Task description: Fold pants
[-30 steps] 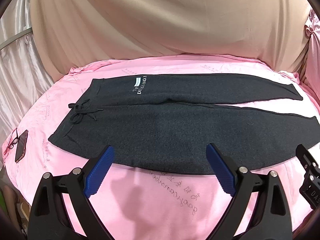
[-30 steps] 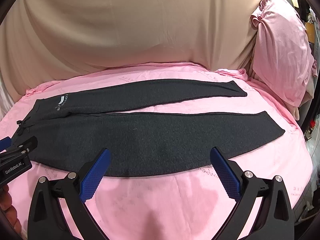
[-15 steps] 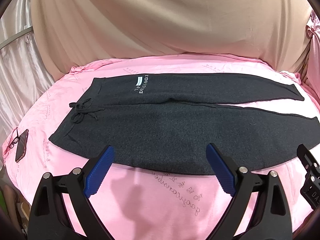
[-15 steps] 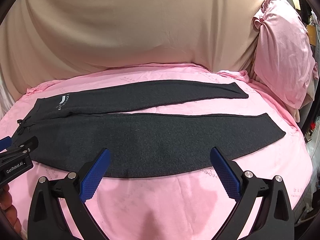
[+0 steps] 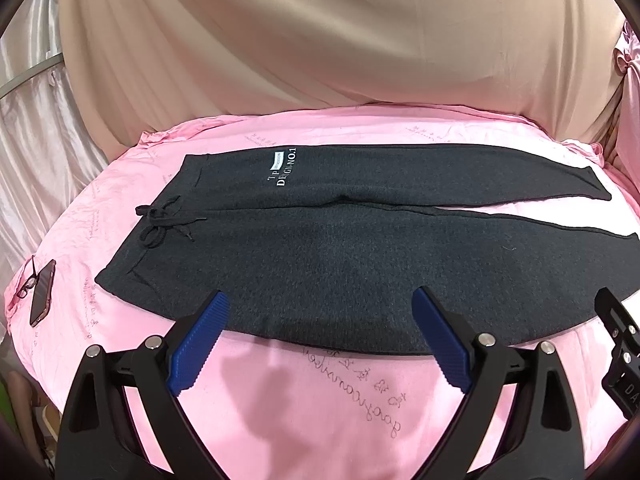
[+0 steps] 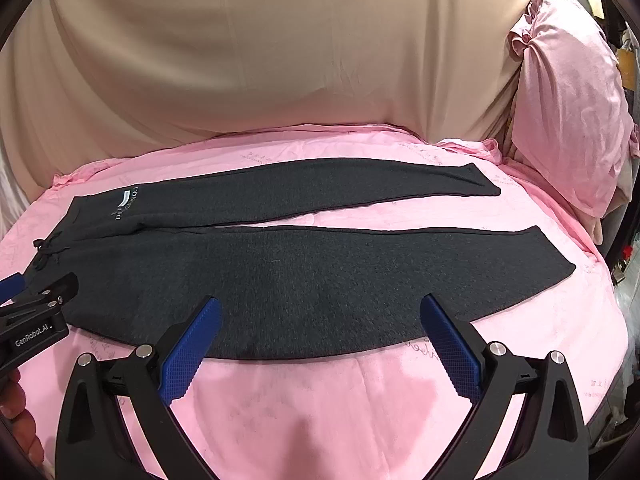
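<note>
Dark grey pants lie flat on the pink bed sheet, waistband and tied drawstring at the left, both legs stretching right and split apart. White lettering marks the far hip. My left gripper hovers open over the near edge of the pants near the hip, nothing between its blue pads. In the right wrist view the pants span the bed and my right gripper is open over the near leg's lower edge. The left gripper's body shows at that view's left edge.
A phone and glasses lie on the sheet's left edge. A beige draped cloth backs the bed. A pink pillow stands at the right end. A hand shows at the lower left.
Both grippers have crept slightly forward and lower toward the pants' near edge; the pants have not moved and both grippers stay open.
</note>
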Action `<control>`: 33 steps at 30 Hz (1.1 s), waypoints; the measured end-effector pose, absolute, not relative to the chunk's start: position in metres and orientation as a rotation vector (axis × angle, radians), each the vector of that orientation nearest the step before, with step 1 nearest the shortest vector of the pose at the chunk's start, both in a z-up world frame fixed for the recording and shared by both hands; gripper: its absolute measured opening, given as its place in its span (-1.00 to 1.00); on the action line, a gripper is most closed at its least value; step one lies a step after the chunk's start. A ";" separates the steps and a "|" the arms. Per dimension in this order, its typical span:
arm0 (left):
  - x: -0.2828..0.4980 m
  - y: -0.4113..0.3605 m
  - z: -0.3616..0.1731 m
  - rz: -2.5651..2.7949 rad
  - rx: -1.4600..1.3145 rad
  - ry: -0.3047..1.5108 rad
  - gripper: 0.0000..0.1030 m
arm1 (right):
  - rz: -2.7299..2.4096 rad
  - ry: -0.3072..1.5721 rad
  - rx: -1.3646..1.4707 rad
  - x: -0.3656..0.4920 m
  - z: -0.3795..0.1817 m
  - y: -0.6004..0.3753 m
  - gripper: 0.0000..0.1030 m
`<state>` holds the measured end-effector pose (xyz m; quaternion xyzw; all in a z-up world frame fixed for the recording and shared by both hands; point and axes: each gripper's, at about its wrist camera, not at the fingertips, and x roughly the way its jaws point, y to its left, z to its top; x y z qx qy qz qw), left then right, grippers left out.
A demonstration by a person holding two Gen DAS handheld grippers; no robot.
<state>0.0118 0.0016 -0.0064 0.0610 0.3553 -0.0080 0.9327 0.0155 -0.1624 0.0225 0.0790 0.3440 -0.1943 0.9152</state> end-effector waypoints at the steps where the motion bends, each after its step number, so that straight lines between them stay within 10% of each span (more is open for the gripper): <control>1: 0.013 0.002 -0.006 -0.016 0.124 0.728 0.77 | -0.399 0.709 0.162 0.016 0.022 -0.162 0.90; 33: 0.026 0.000 -0.012 -0.012 0.135 0.747 0.77 | -0.400 0.733 0.167 0.030 0.017 -0.157 0.90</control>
